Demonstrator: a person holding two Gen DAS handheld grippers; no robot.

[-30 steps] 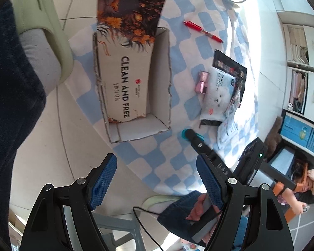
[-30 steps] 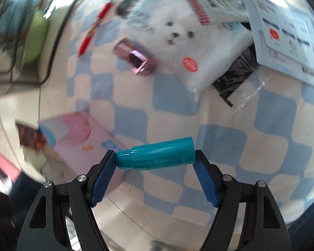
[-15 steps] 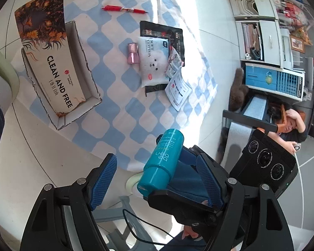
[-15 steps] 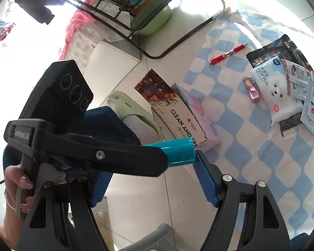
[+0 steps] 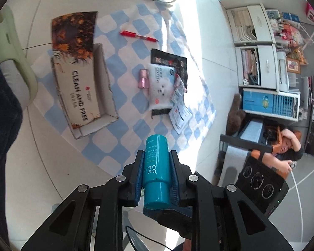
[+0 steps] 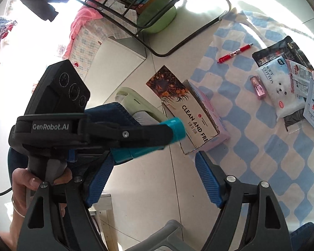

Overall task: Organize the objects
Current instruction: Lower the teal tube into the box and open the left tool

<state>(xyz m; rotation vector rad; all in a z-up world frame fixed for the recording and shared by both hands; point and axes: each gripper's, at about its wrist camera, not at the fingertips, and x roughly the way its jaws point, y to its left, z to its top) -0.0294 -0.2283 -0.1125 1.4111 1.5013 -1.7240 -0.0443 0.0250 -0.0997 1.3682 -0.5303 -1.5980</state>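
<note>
Left gripper clamped on a teal cylindrical plastic bottle, blue ribbed pads pressing both sides, cap end nearest the camera. From the right wrist view, same left gripper reaching in from the left, bare hand wrapped round its grey handle. Right gripper held wide, blue pads well apart, nothing between them, set just below the bottle.

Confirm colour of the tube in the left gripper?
Teal tube, white lettering, clamped in the left gripper; clearest in the left wrist view.
</note>
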